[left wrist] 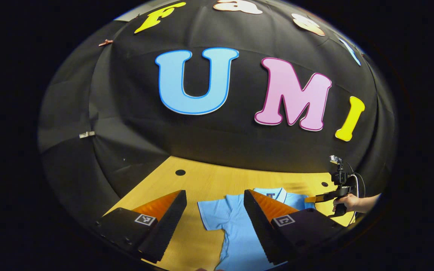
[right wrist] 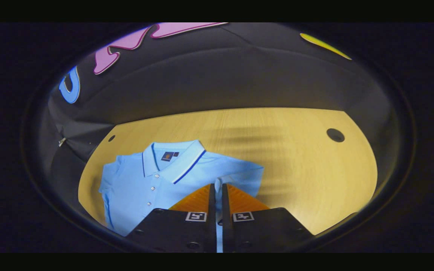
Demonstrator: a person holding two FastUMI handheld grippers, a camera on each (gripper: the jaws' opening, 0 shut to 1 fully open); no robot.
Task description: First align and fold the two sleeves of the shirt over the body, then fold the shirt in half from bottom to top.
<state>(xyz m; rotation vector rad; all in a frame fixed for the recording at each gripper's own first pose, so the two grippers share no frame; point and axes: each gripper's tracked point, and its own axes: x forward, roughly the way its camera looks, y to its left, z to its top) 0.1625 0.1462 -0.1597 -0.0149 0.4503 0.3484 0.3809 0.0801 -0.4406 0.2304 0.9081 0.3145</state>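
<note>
Nearest in the left gripper view, left gripper [left wrist: 215,195] with jaws wide open, hanging above the worktop [left wrist: 198,180], nothing held between them. Just beyond and partly under its right finger, light blue polo shirt [left wrist: 236,226] lying flat on the wood, one short sleeve spread toward the left. Farther to the right in the same view, right gripper [left wrist: 311,198] held low at the shirt's edge by a hand [left wrist: 347,203]. In the right gripper view, jaws of right gripper [right wrist: 217,186] nearly closed, a thin strip of blue cloth visible in the narrow gap, so apparently pinching the sleeve edge. Behind the fingers, collar [right wrist: 173,158] with dark stripe and buttoned placket, then bare worktop [right wrist: 296,150] with a dark round hole [right wrist: 335,134], then the black booth wall.
</note>
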